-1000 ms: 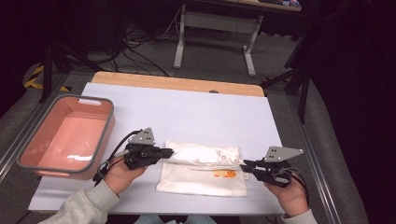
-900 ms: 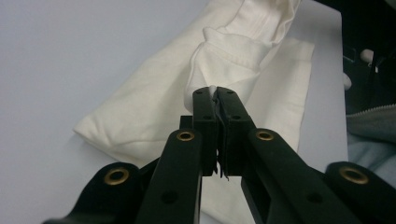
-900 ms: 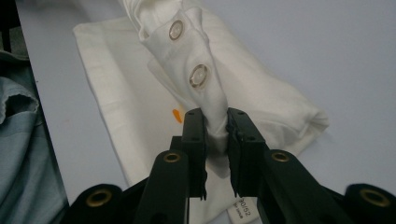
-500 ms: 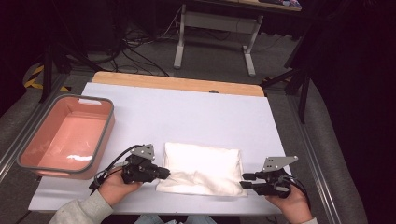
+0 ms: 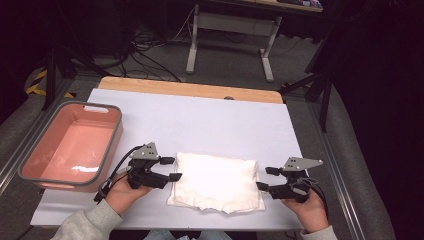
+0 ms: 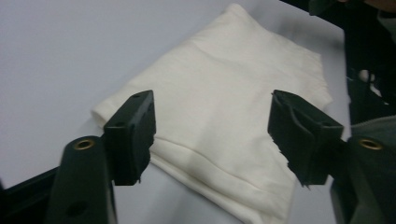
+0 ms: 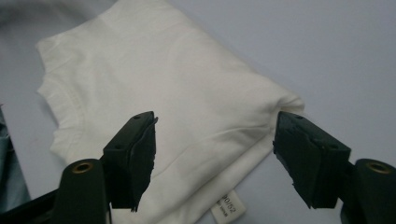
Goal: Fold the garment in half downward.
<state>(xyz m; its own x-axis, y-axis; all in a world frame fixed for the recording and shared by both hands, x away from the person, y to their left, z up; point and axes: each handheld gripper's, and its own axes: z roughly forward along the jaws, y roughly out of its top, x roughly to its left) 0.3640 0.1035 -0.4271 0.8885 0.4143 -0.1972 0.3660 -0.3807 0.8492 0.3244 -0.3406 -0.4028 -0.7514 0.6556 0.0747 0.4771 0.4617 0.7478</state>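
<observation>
White shirt (image 5: 216,188), folded into a flat rectangle, lying on the table (image 5: 200,120) near the person's edge between the left gripper (image 5: 170,169) and right gripper (image 5: 263,178), both released with jaws wide apart; folding apparently complete, transfer to the pink bin (image 5: 70,147) possibly outstanding.
</observation>
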